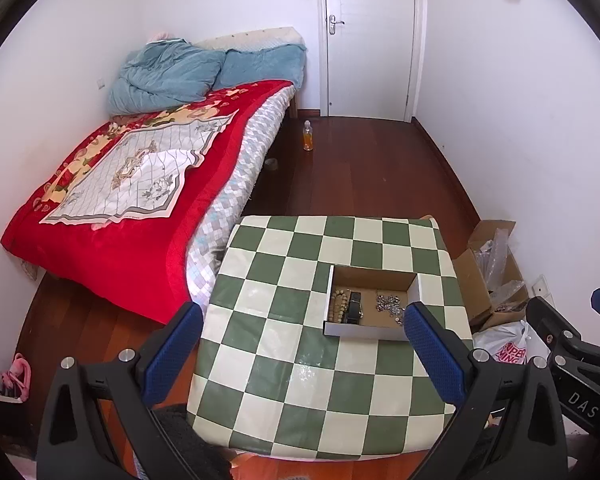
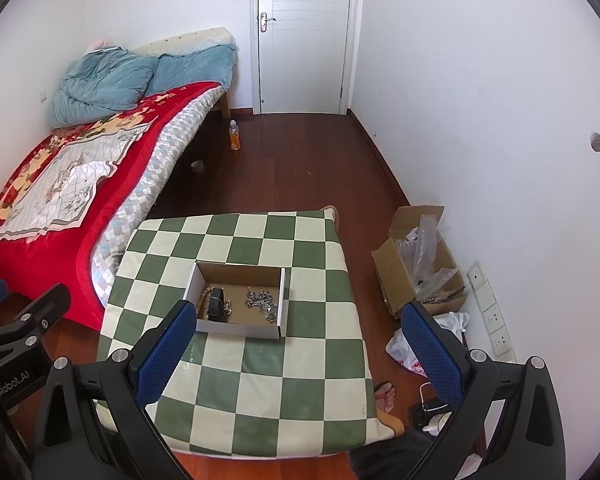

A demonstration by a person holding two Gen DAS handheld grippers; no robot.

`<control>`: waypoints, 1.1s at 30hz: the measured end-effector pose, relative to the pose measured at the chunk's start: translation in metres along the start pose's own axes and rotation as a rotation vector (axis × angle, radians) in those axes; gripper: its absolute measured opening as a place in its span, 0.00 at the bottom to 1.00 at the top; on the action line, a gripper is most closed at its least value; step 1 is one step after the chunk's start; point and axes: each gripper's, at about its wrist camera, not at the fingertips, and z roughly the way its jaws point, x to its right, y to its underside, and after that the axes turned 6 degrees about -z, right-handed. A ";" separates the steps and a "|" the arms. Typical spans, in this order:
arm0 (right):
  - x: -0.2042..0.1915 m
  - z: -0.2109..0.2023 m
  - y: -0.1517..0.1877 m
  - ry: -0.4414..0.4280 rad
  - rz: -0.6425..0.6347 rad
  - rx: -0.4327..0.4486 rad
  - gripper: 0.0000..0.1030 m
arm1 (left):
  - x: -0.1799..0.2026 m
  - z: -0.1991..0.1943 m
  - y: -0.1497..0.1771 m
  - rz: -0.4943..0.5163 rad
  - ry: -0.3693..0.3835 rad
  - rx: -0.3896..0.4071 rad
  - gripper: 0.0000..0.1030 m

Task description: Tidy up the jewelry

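Your two hand-held grippers hung wide and empty over the desk.
Left view: your left hand-held gripper (image 1: 304, 344) gaped before the shallow white cardboard box (image 1: 370, 334) on the green-and-cream checkered desk (image 1: 268, 380), holding tan wooden beads (image 1: 339, 305), a black band (image 1: 354, 307) and a silver chain (image 1: 390, 306). Right view: your right hand-held gripper (image 2: 300, 340) was spread equally wide, above the desk's near edge.

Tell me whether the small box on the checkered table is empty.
Not empty. The box holds beads, a black piece and silver chain.

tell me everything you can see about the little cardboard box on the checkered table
The cardboard box is shallow and open-topped, white outside and brown inside. It sits flat on the green-and-cream checkered table. Inside lie beige beads at the left, a black item beside them, and a silvery chain pile at the right. Neither tongs touch it.
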 end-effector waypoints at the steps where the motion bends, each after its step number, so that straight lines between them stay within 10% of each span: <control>1: 0.000 0.000 0.000 -0.001 0.000 0.000 1.00 | 0.000 -0.001 0.000 -0.001 -0.001 0.001 1.00; 33: -0.010 -0.007 -0.004 -0.010 0.000 0.011 1.00 | -0.006 -0.008 0.000 -0.007 -0.005 0.010 1.00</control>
